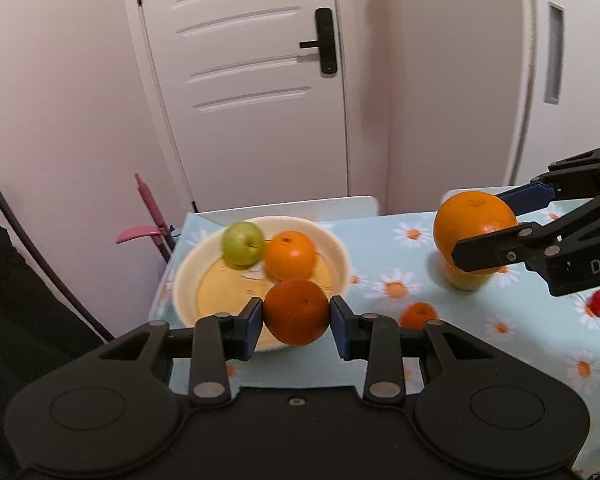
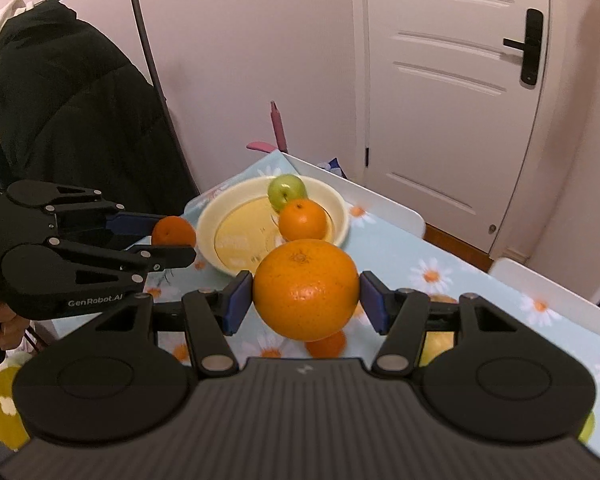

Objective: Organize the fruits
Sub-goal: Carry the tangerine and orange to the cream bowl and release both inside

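Observation:
My left gripper (image 1: 296,317) is shut on a small dark orange (image 1: 296,300), held above the near rim of a cream bowl (image 1: 340,248). A green apple (image 1: 243,243) and a medium orange (image 1: 291,254) lie in that bowl. My right gripper (image 2: 306,300) is shut on a large orange (image 2: 306,280), held in the air over the flowered tablecloth, short of the bowl (image 2: 340,216). Each view shows the other gripper from the side: the right gripper (image 1: 480,226) with its large orange (image 1: 474,216), and the left gripper (image 2: 174,236) with its small orange (image 2: 173,230).
On the cloth lie a small orange (image 1: 419,315), a yellow fruit (image 1: 466,280) and a small red fruit (image 1: 598,303). A dark coat (image 2: 80,120) hangs on a rack at the left. White chair backs (image 1: 300,204) and a door (image 1: 260,80) stand behind the table.

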A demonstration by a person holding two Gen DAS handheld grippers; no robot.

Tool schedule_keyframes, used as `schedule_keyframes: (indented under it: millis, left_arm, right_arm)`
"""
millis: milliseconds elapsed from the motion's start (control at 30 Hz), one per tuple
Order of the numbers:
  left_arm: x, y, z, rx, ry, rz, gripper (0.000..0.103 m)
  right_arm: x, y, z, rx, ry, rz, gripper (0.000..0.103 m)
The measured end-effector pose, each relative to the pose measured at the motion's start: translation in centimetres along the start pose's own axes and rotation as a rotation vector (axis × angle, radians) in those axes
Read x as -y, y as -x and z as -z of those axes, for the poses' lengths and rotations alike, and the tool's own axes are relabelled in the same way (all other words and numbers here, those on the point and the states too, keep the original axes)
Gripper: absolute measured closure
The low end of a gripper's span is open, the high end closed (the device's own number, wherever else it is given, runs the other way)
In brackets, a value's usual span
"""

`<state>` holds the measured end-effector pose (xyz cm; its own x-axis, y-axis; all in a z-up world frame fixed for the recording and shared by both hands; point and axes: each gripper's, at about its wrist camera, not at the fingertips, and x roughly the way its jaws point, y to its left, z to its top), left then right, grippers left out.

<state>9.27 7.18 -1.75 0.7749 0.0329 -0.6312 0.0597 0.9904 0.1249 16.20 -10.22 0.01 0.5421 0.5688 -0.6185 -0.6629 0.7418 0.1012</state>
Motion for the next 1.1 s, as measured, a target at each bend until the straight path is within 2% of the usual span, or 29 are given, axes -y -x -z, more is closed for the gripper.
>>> schedule_keyframes:
  millis: [433, 767, 1100]
  left_arm:
    - [-7.1, -6.0, -1.8, -0.03, -0.031, 0.024, 0.063]
    - [-9.3, -12.0, -2.9, -0.074, -0.078, 0.079, 0.063]
    - [-10.1, -16.5, -3.0, -0.123, -0.113, 0.09, 0.063]
  right_arm:
    - [-2.0, -7.8, -3.1, -0.044, -0.037, 0.016, 0.03]
    - [-1.7, -12.2, -3.4, -0.101, -0.081, 0.053, 0.03]
    - [-1.8, -14.1, -3.4, -0.142, -0.104, 0.087, 0.03]
